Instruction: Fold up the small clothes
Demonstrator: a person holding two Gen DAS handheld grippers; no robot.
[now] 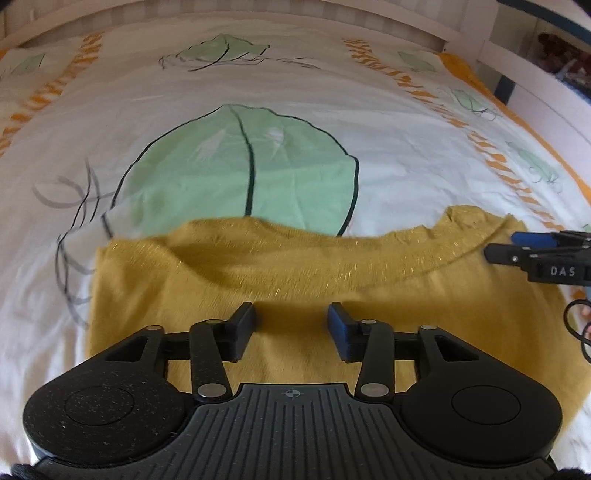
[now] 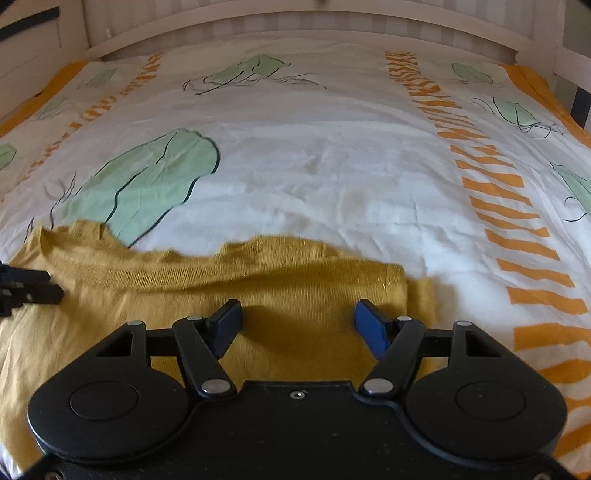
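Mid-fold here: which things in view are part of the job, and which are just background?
Job:
- mustard garment, partly folded
- left gripper, open
- right gripper, open

Background:
- leaf-print bedspread
- white bed frame

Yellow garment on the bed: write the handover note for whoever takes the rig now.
Left hand-held gripper: open, nothing between the fingers, above the yellow garment.
Right hand-held gripper: open, empty, above the garment's right part.
Garment: lying across the bedspread, partly over its large green leaf print.
Done: right end appears folded over, a layer edge shows.
Left: remaining folds; neither gripper holds cloth.
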